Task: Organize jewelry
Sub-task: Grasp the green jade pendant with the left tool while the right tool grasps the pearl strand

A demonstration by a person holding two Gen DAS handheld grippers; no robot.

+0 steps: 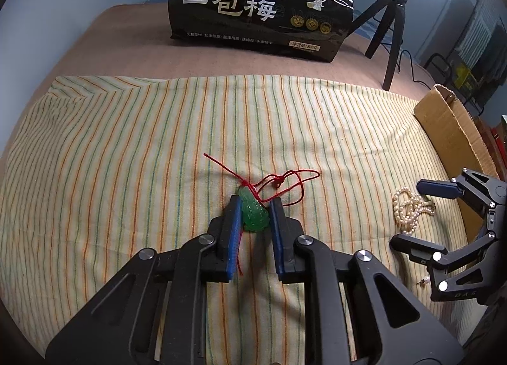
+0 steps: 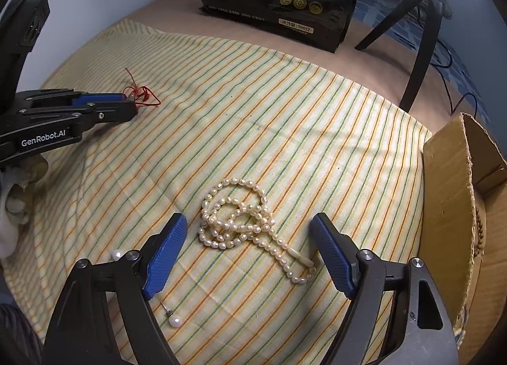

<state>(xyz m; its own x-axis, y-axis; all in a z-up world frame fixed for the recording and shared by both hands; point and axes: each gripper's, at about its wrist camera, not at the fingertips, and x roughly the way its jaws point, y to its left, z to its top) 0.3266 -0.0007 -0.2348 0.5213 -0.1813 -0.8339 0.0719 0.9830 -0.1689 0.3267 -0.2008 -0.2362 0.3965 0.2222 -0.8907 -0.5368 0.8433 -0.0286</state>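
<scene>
Now the left gripper (image 1: pixel 253 212) has its jaws narrowed around the green jade pendant (image 1: pixel 253 214), touching or nearly so, on the striped cloth (image 1: pixel 126 159) with its red cord (image 1: pixel 279 179) trailing beyond, while the right gripper (image 2: pixel 247 250) hovers with jaws wide either side of the pearl necklace (image 2: pixel 236 222), nearer the cardboard box (image 2: pixel 450 193). Likely the pendant is hard, slick and chip-prone, best pinched across its body; the limp necklace wants a grab at its bunched coil.
</scene>
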